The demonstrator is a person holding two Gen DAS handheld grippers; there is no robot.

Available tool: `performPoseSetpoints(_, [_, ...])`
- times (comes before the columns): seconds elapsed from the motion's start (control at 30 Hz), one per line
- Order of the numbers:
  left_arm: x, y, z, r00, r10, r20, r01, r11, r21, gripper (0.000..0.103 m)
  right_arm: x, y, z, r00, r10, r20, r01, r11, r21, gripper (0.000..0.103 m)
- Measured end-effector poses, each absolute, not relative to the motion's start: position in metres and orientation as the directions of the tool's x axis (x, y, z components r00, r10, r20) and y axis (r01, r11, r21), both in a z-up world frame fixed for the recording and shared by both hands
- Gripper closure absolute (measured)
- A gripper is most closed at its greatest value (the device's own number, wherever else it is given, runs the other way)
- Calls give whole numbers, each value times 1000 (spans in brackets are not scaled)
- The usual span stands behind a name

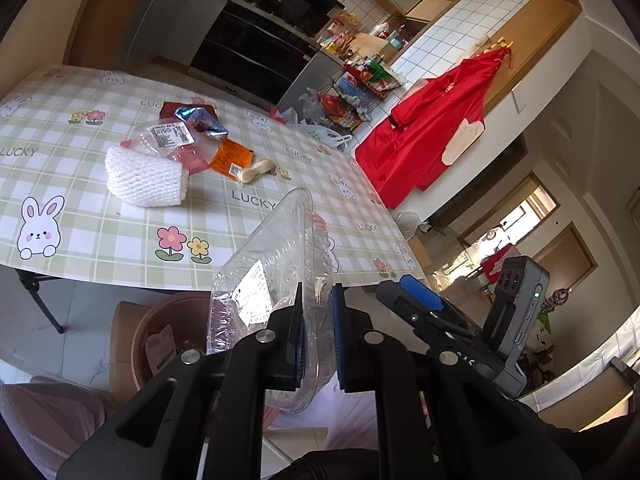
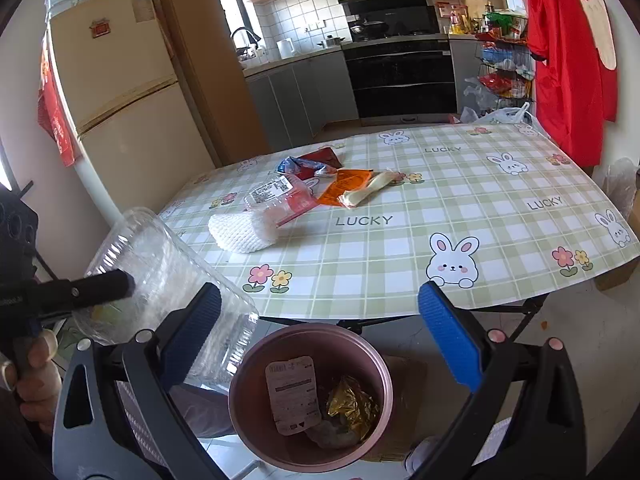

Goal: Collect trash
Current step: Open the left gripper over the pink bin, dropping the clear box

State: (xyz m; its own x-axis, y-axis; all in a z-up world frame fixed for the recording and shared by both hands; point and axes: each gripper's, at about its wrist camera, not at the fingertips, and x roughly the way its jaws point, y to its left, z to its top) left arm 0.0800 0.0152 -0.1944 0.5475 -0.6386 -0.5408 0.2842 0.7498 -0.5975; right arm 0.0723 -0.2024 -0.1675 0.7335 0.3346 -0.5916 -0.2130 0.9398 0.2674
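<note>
Clear plastic box on its way to the pink bin

The left gripper [image 1: 318, 334] pinches the wall of the clear box [image 2: 160, 280], held off the table [image 2: 400, 280] edge beside the bin [image 2: 256, 360]. The right gripper [image 2: 320, 336] hangs wide open and empty above the bin. Best to bring the box fully over the rim before letting go.

Clear plastic clamshell tray [image 1: 276, 280] tilted, off table | pink bin [image 2: 310, 396] below holds wrappers | foam net [image 2: 240, 232] on table
</note>
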Motion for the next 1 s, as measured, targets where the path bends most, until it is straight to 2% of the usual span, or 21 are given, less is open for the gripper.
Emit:
performPoseSetpoints(0.1, [86,7,-201,531,-622,-576,277,769,-576,91,73,-205,-169,736,329,-592,-201,941,272,6])
performPoseSetpoints(0.17, [88,5,-204,523,-620,-585,273,772,-574,72,73,-206,-170,736,327,-592,-199,941,273,6])
performPoseSetpoints(0.2, [87,5,-204,524,-620,-584,271,772,-575,56,73,-207,-169,736,329,-592,-200,941,274,6])
performPoseSetpoints(0.27, [88,8,-206,533,-613,-584,260,775,-576,47,73,-206,-170,733,330,-595,-200,940,276,6])
performPoseSetpoints(0.4, [85,20,-201,576,-576,-580,231,796,-560,34,72,-205,-171,734,330,-594,-204,941,271,6])
performPoseSetpoints(0.8, [72,50,-189,697,-432,-572,147,868,-475,22,69,-204,-167,745,318,-587,-198,945,260,6])
performPoseSetpoints(1.0, [73,71,-193,723,-375,-580,79,879,-470,22,69,-202,-167,749,308,-587,-199,949,243,6])
